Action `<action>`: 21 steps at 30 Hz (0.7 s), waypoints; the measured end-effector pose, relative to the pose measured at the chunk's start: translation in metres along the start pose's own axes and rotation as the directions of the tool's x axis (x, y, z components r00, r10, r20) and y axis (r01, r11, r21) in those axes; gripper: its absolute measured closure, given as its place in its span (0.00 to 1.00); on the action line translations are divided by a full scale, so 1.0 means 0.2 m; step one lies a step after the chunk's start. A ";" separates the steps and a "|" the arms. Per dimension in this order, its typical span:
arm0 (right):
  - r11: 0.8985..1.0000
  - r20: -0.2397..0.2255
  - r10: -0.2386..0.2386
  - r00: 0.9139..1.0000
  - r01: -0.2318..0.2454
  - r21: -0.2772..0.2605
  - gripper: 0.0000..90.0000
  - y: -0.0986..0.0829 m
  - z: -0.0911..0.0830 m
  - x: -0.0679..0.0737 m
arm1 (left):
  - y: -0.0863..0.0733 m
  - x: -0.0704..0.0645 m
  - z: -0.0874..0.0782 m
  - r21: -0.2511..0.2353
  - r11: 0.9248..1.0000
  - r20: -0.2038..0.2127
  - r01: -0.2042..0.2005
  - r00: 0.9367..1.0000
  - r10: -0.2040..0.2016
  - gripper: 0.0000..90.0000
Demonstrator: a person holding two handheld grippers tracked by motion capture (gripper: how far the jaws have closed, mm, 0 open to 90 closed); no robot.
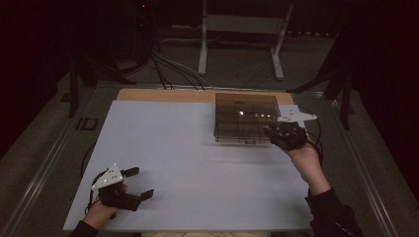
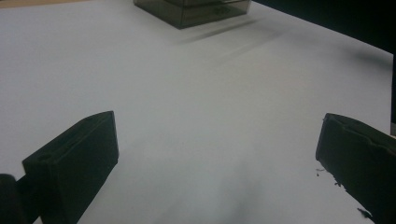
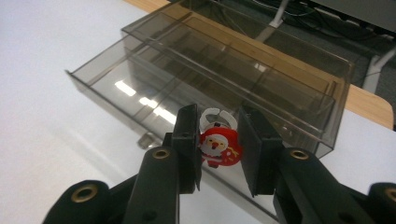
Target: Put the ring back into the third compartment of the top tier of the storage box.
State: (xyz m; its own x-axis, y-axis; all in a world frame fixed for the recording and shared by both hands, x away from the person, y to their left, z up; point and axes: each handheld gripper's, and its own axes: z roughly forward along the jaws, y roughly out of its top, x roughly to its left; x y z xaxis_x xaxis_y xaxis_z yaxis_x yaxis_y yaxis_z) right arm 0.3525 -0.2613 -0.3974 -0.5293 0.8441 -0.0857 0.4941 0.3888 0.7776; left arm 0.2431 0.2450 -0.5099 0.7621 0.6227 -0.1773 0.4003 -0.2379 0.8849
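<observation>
Over smoky drawer box (image 3: 210,88), right claw (image 3: 218,148) gripping Santa ring (image 3: 218,145)

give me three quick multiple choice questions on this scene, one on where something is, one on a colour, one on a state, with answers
1. Where on the white table does the smoky clear drawer box sit?
A. near the person's left hand
B. far side, toward the right
C. dead centre

2. What is the main colour of the small Santa ring?
A. red
B. blue
C. green

3. How does the left gripper stand?
A. shut on the ring
B. shut on nothing
C. open, holding nothing

Answers:
1 B: the high view shows the box at the far edge, right of the middle, by the right gripper.
2 A: the right gripper view shows a red Santa figure with a white band, between the right gripper's jaws.
3 C: the left gripper view shows its jaws wide apart over bare table.
</observation>
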 end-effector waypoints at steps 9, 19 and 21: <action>0.999 0.015 0.031 0.999 -0.032 0.024 0.77 -0.03 0.07 -0.05 | 0.00 0.00 0.00 0.000 1.000 0.000 0.001 1.000 -0.001 0.00; 0.998 0.025 0.051 0.998 -0.052 0.046 0.77 -0.05 0.14 -0.08 | 0.00 0.00 0.00 0.001 1.000 -0.001 -0.001 1.000 0.001 0.00; 0.997 0.024 0.056 0.998 -0.057 0.052 0.77 -0.06 0.15 -0.09 | 0.00 0.00 0.00 0.001 1.000 -0.001 -0.002 1.000 0.002 0.00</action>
State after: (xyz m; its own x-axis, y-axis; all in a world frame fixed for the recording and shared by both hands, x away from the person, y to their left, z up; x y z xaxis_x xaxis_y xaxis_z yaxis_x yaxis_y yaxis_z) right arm 0.3769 -0.2693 -0.4240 -0.4839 0.8733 -0.0568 0.5588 0.3583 0.7479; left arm 0.2432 0.2447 -0.5102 0.7621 0.6232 -0.1755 0.3996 -0.2395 0.8849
